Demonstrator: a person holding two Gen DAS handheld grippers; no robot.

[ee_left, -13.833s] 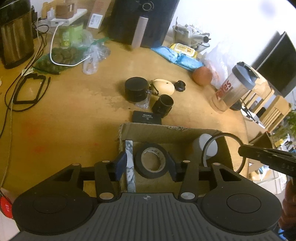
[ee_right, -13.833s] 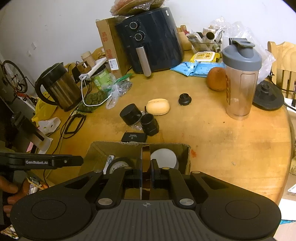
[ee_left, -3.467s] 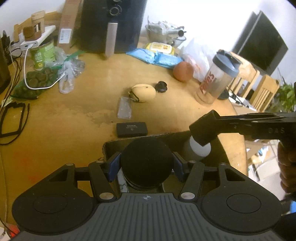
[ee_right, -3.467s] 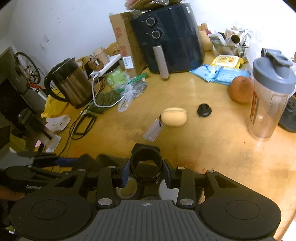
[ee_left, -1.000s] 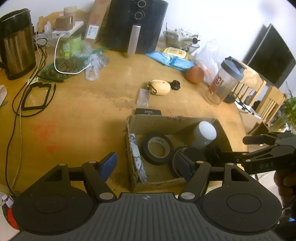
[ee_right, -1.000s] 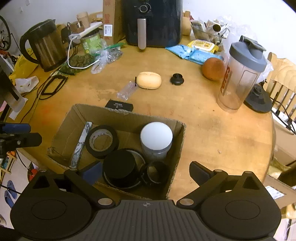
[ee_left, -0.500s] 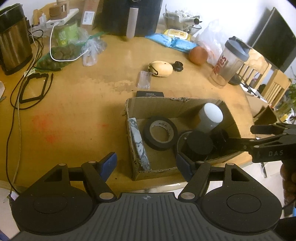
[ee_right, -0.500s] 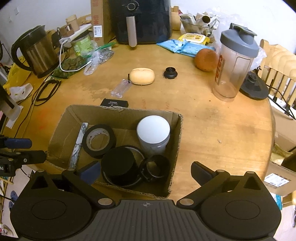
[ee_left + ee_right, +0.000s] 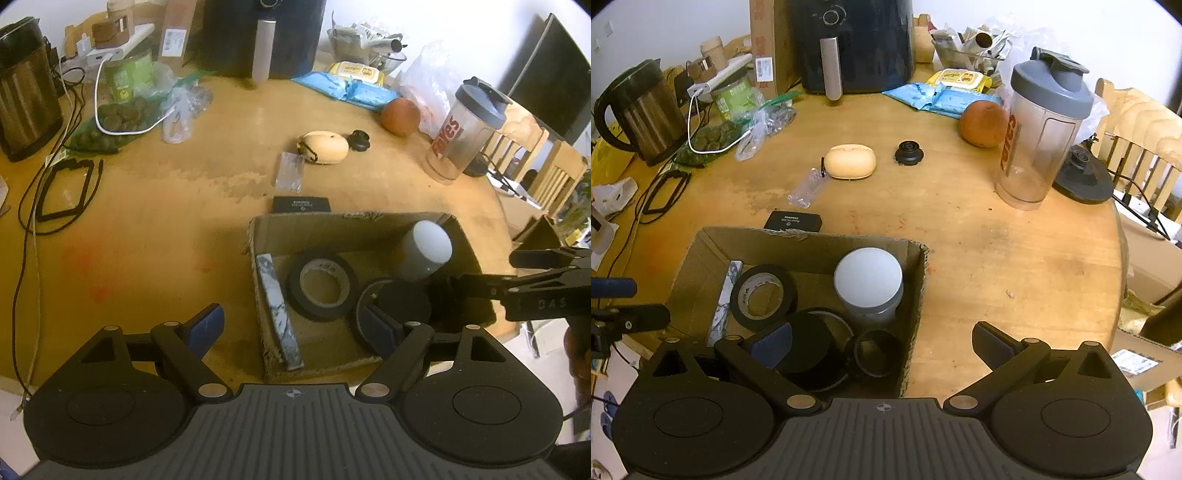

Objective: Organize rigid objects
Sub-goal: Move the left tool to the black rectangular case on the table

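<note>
A cardboard box (image 9: 705,258) stands at the near edge of the round wooden table. In it lie a black tape roll (image 9: 762,295), a white-lidded jar (image 9: 868,282), a black round container (image 9: 809,343), a small black cup (image 9: 877,352) and a marbled bar (image 9: 277,306). My left gripper (image 9: 291,326) is open and empty above the box's left front. My right gripper (image 9: 882,341) is open and empty above the box's right front corner. On the table beyond the box lie a flat black case (image 9: 793,220), a cream oval case (image 9: 850,161), a black knob (image 9: 908,152) and a clear packet (image 9: 807,188).
At the back stand a dark air fryer (image 9: 853,44), a kettle (image 9: 639,110), a green jar (image 9: 733,96) with cables and bags. A shaker bottle (image 9: 1039,129), an orange (image 9: 982,123) and blue packets (image 9: 936,96) stand at the right. Chairs lie past the right edge.
Both grippers have drawn slightly closer to the table, both still open. The box contents have not moved.
</note>
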